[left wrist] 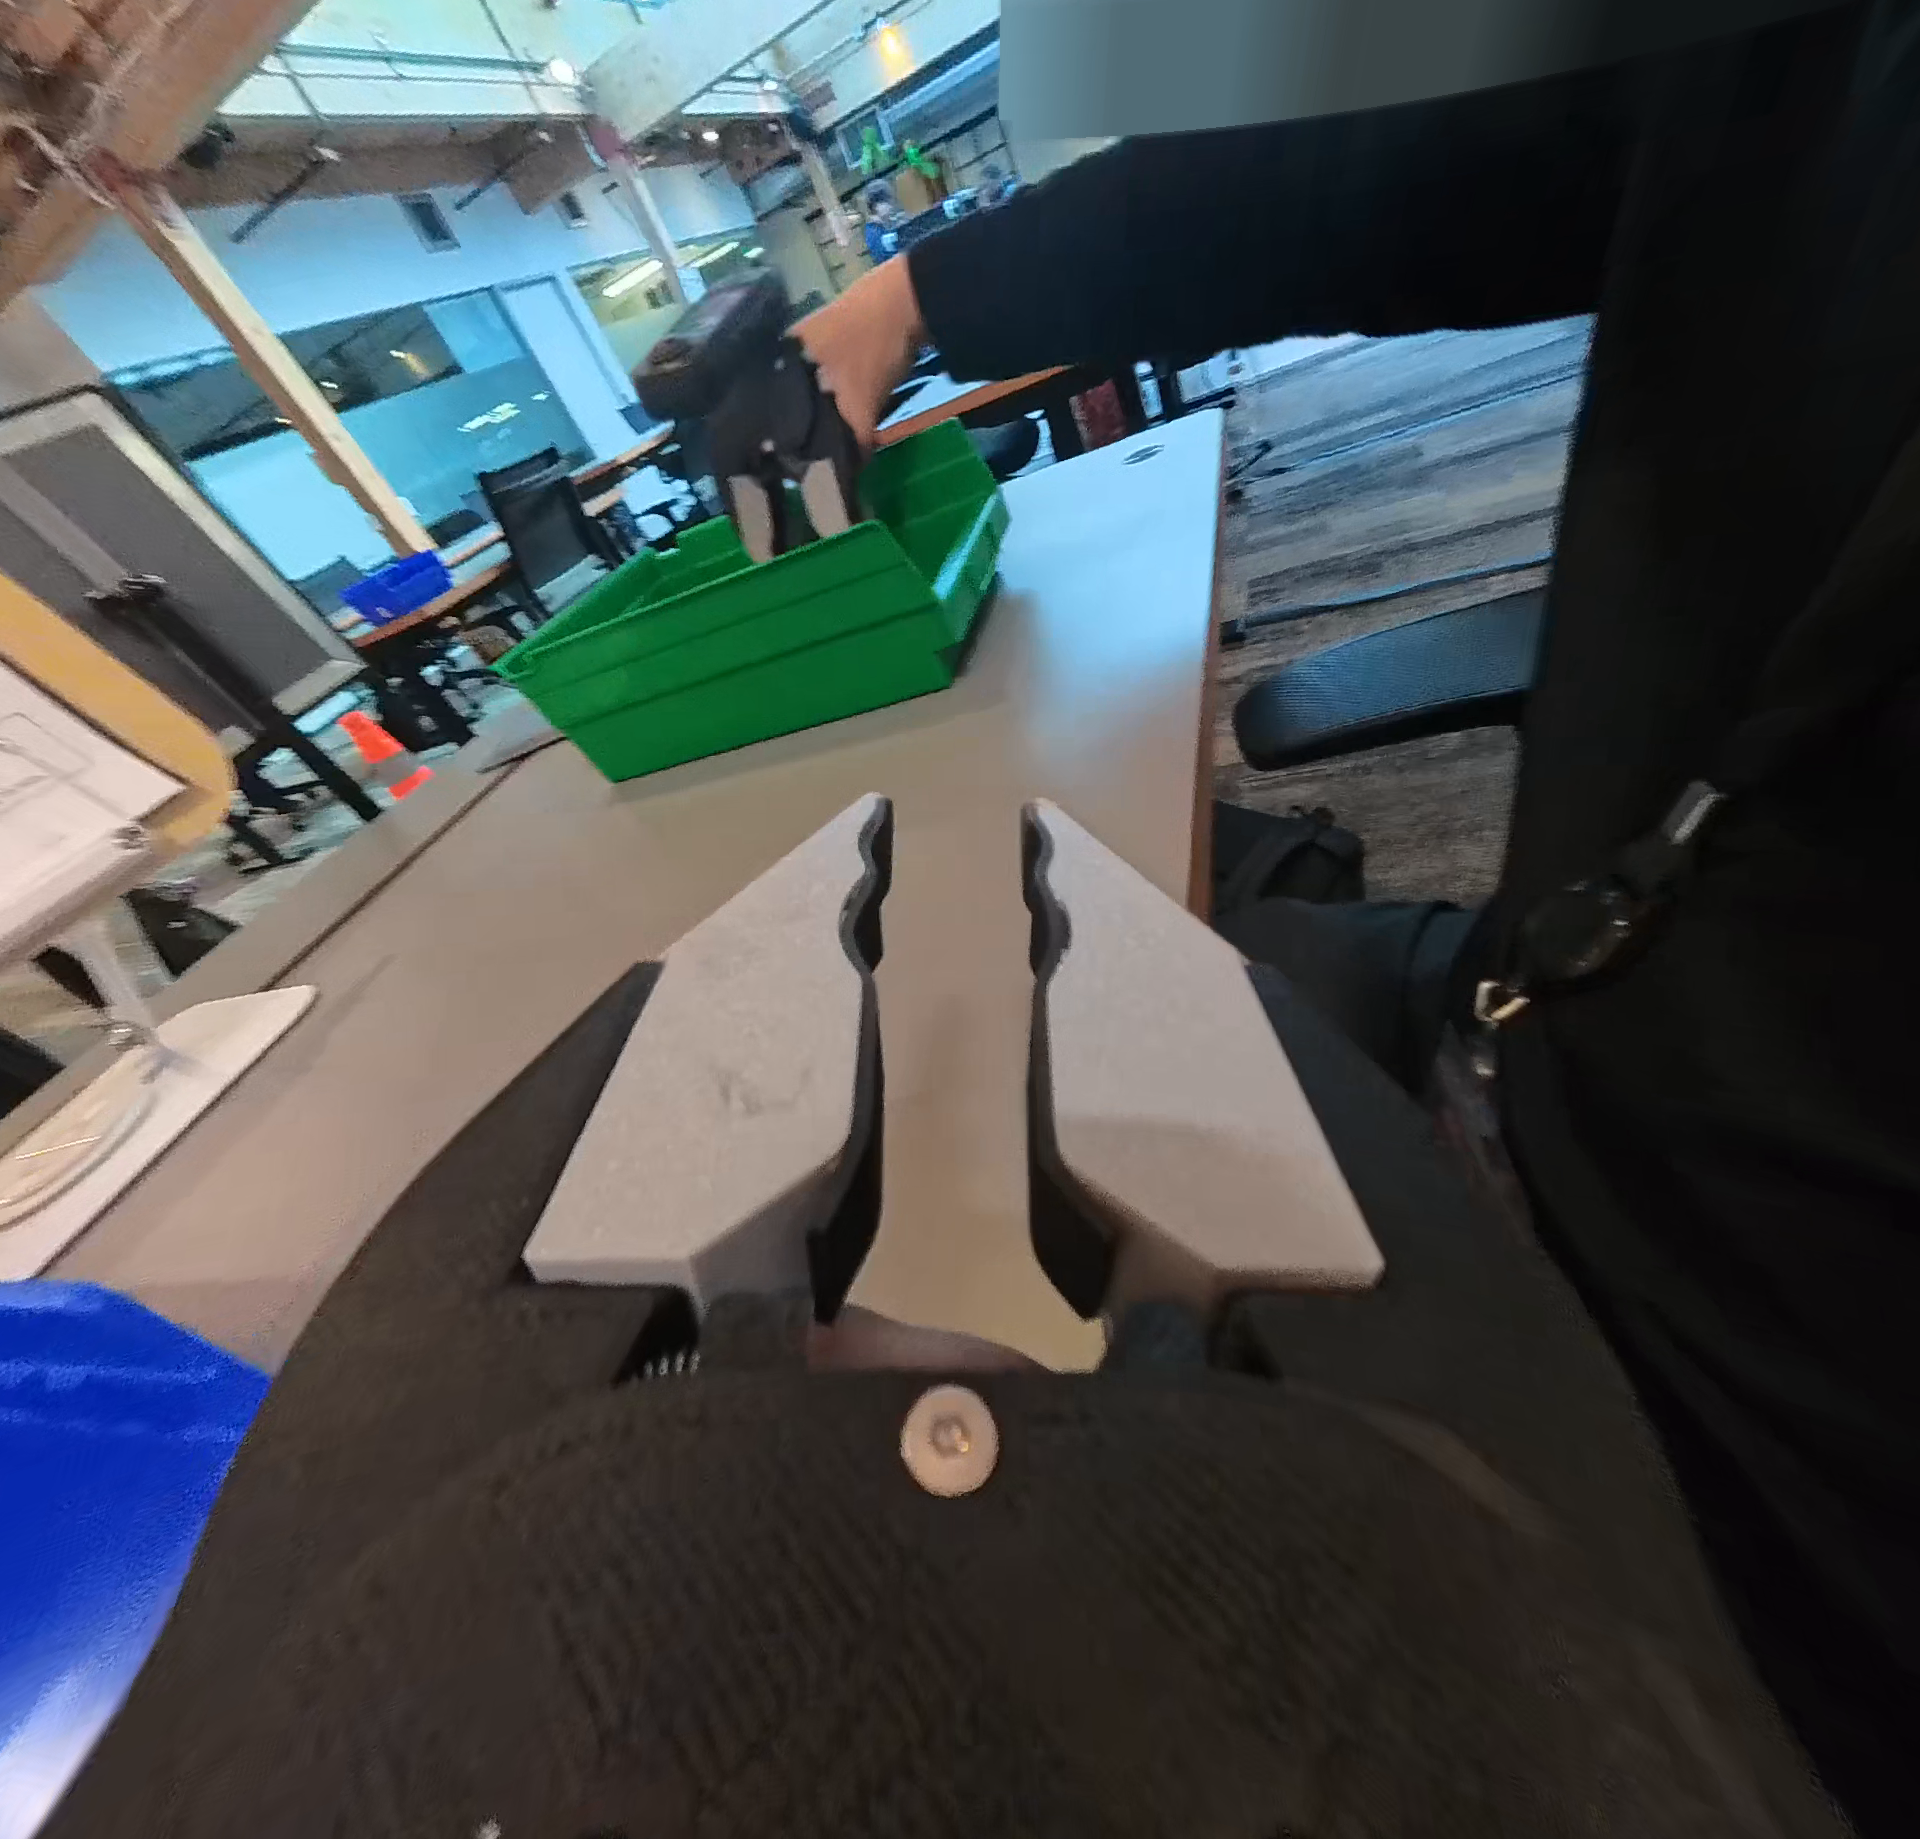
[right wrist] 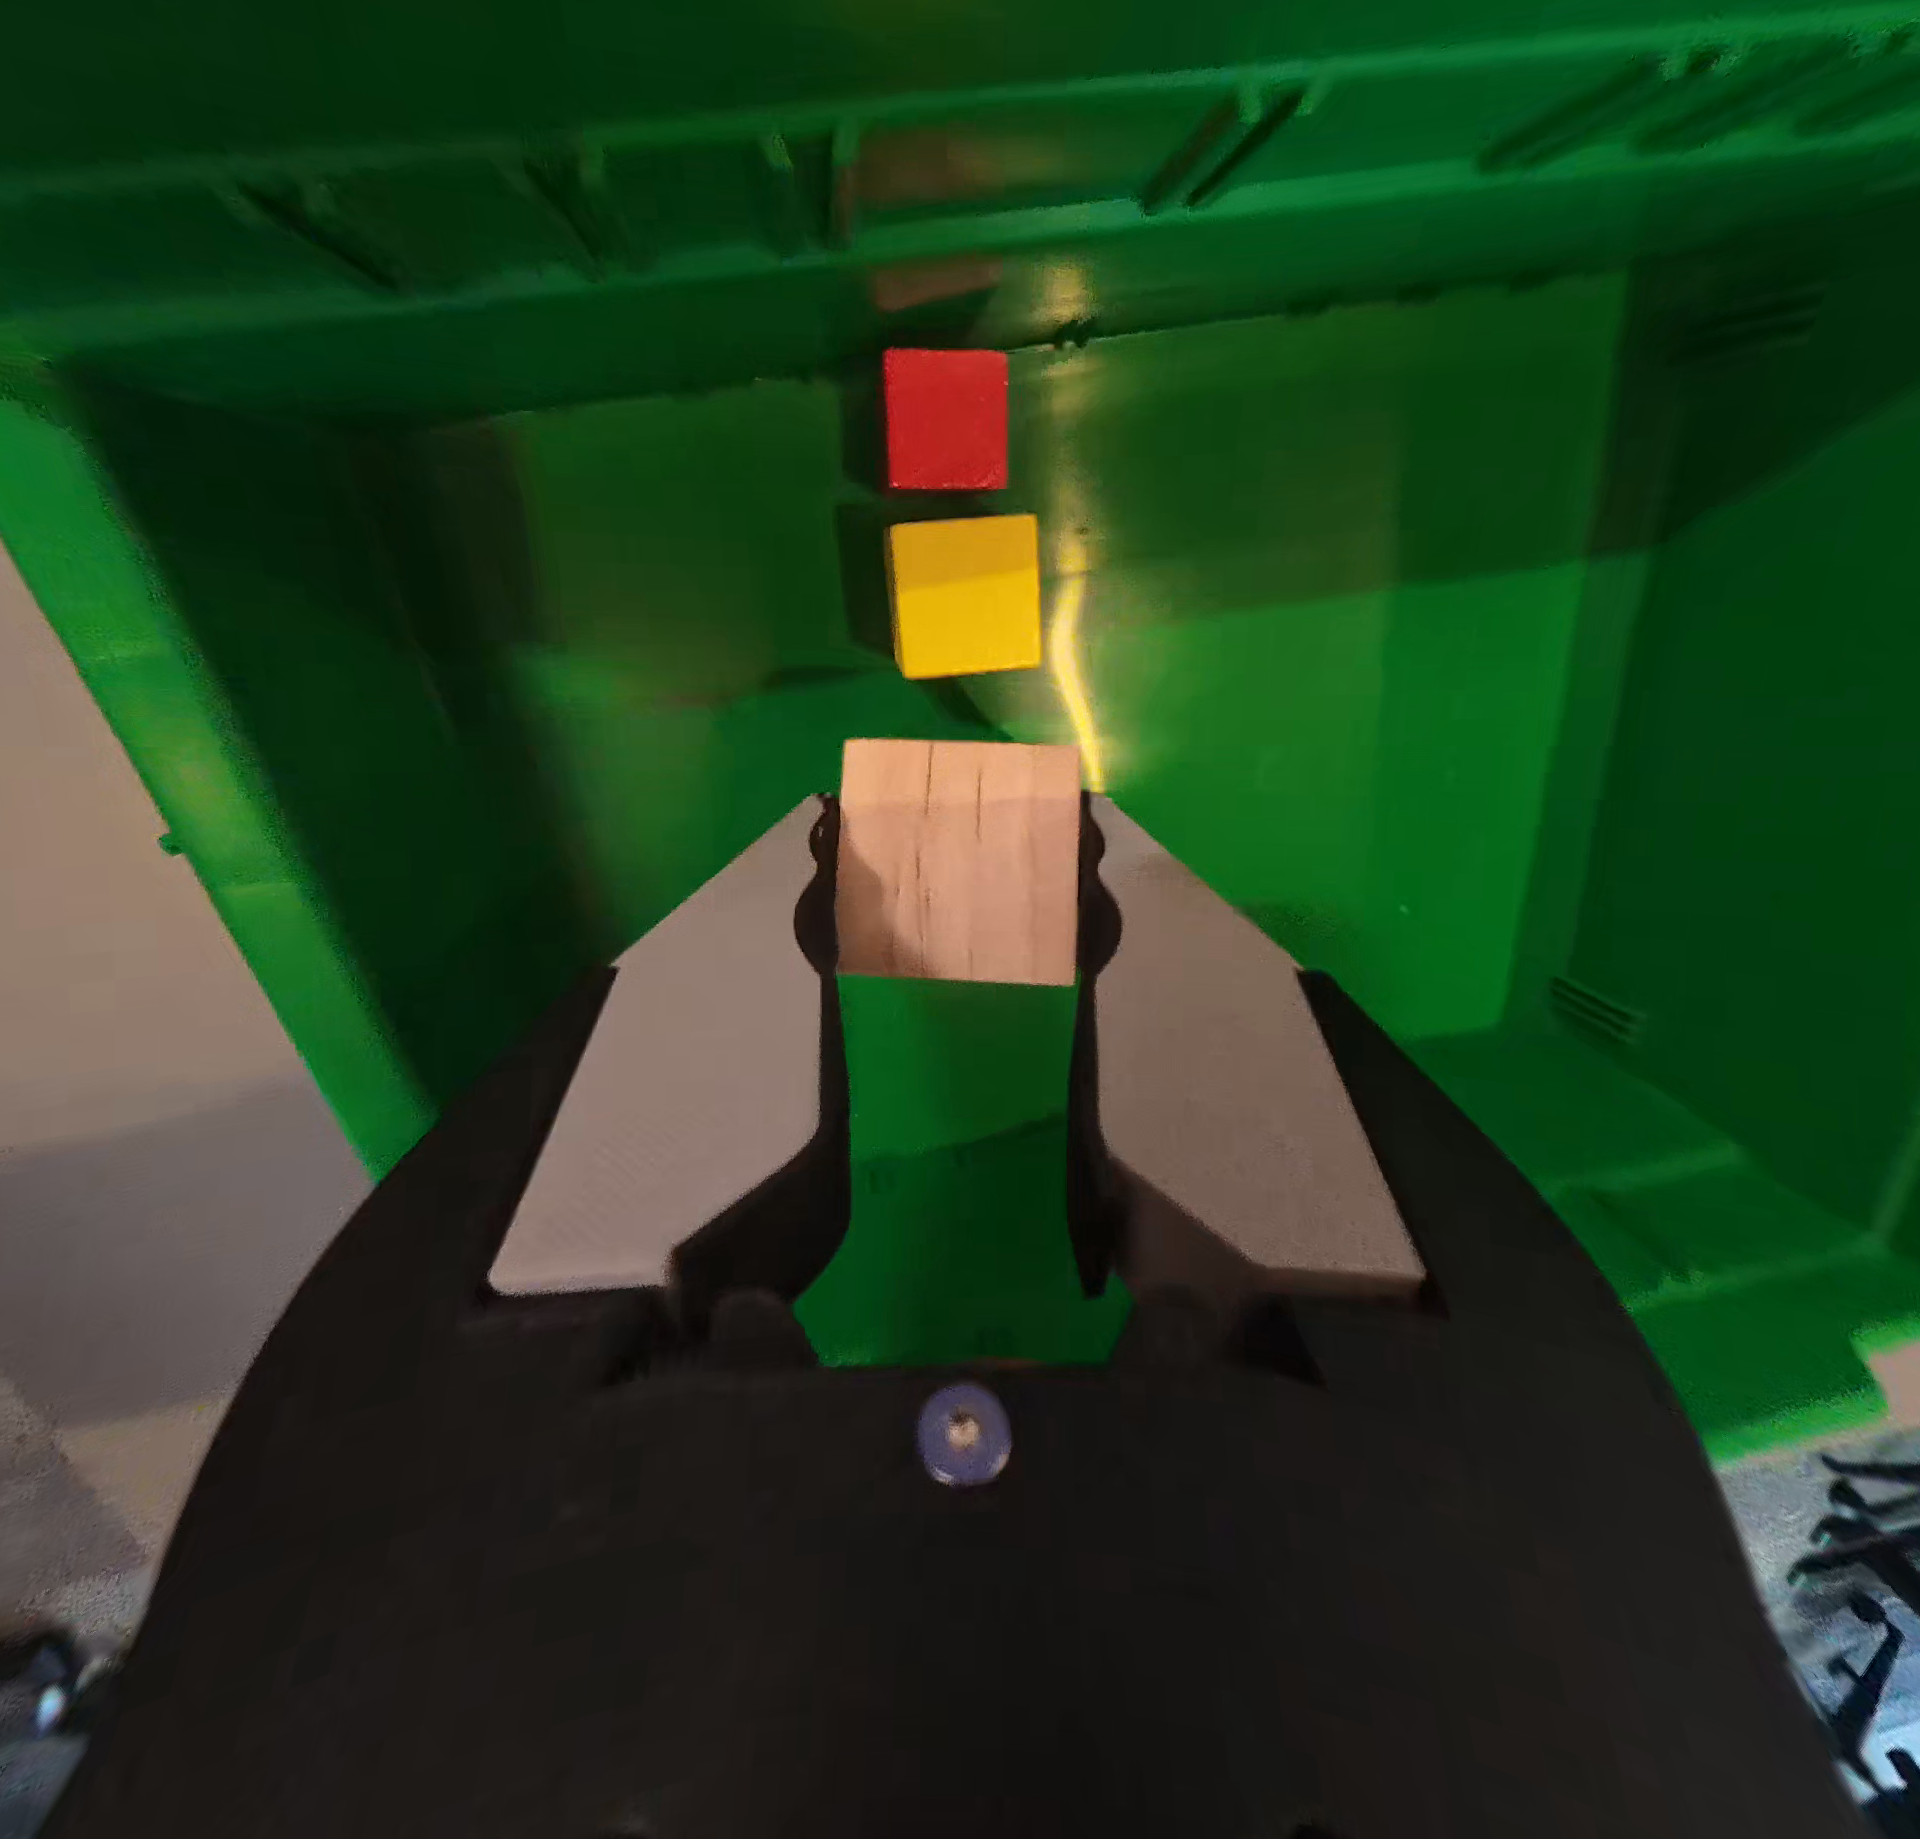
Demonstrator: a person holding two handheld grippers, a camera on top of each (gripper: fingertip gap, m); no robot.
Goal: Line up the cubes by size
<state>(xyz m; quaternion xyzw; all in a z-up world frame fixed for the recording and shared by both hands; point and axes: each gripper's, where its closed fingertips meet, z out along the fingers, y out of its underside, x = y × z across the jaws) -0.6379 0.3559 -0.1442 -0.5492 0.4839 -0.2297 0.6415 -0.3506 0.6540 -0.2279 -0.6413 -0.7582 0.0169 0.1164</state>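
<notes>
Down in the green bin [right wrist: 1558,750], the right gripper [right wrist: 956,864] clamps a bare wooden cube [right wrist: 956,864] between its fingertips. Beyond it sit a yellow cube [right wrist: 966,594], then a red cube [right wrist: 945,420]. The left gripper [left wrist: 956,854] hovers over the table [left wrist: 1091,594], narrowly parted, holding nothing.

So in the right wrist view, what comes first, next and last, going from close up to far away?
Right tool → plain wooden cube held between its fingertips → yellow cube → red cube → far wall of the green bin.
</notes>
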